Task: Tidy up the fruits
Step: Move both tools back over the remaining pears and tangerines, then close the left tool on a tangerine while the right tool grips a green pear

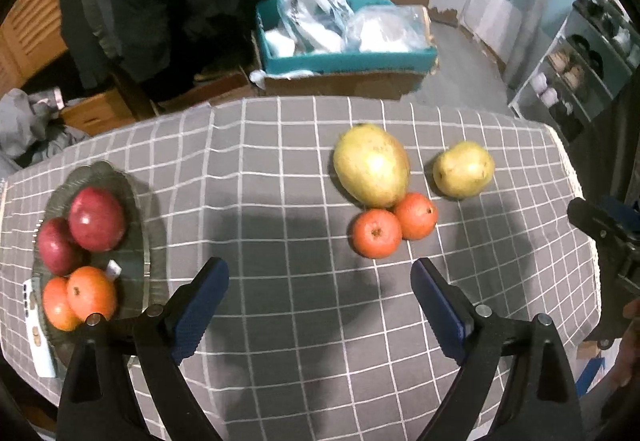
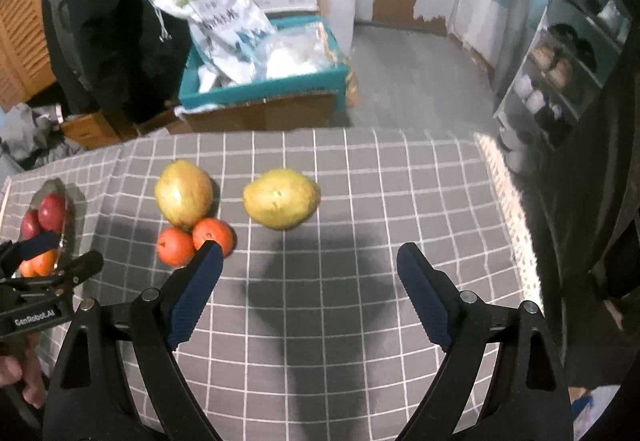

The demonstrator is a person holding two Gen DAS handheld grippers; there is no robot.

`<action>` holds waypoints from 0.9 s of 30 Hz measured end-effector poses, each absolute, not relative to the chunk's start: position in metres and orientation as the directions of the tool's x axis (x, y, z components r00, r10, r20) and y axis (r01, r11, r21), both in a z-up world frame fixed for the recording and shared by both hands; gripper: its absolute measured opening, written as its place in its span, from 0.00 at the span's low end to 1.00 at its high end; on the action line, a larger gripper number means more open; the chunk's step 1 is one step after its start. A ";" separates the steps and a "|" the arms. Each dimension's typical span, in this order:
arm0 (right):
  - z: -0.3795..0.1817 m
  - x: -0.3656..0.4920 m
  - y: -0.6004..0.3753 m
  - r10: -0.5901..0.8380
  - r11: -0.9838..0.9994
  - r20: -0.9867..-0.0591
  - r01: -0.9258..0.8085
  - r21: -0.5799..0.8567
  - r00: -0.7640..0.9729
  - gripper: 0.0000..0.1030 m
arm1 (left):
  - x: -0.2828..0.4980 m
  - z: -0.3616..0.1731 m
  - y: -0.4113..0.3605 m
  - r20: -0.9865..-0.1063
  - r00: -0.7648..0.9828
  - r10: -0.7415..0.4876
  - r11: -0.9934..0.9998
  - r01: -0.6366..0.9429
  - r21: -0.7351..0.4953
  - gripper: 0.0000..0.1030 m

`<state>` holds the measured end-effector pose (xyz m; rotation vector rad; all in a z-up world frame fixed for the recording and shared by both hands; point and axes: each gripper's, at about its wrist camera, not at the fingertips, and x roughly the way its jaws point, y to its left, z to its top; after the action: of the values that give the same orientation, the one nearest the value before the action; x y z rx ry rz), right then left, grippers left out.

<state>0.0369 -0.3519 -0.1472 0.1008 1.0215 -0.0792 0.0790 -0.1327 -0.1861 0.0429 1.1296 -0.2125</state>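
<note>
I hold the left gripper (image 1: 320, 277) and right gripper (image 2: 310, 261) spread wide and empty above the checked cloth (image 1: 280, 169). Just beyond the left gripper, two oranges (image 1: 394, 227) touch the large mango (image 1: 371, 164); the smaller mango (image 1: 463, 169) sits apart to its right. They look firm, smooth and liable to roll, so I'd grip across their middles. The glass dish (image 1: 132, 185), far left of the large mango, is already crowded.

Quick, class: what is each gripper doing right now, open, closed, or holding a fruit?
Left gripper: open, fingers wide apart, holding nothing, above the checked cloth.
Right gripper: open, fingers wide apart, holding nothing.
</note>
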 end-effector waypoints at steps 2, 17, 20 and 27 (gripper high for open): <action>-0.157 0.040 -0.353 -0.017 0.992 -0.867 0.118 0.048 0.498 0.86 | 0.082 -0.195 -0.136 -0.908 0.389 -0.152 0.978 0.195 -0.080 0.91; -0.211 0.063 -0.360 0.000 0.987 -0.917 0.149 0.065 0.400 0.86 | 0.112 -0.246 -0.160 -0.932 0.303 -0.197 0.966 0.220 -0.133 0.91; -0.216 0.067 -0.361 0.006 0.986 -0.920 0.153 0.072 0.393 0.86 | 0.115 -0.256 -0.167 -0.938 0.287 -0.195 0.963 0.239 -0.127 0.91; -0.225 0.073 -0.362 0.014 0.984 -0.926 0.158 0.079 0.376 0.86 | 0.119 -0.265 -0.176 -0.938 0.280 -0.202 0.956 0.264 -0.127 0.81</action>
<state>0.0734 -0.3624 -0.2248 0.1642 1.1828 -0.0931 0.1187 -0.1755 -0.2654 0.0570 1.2485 -0.3122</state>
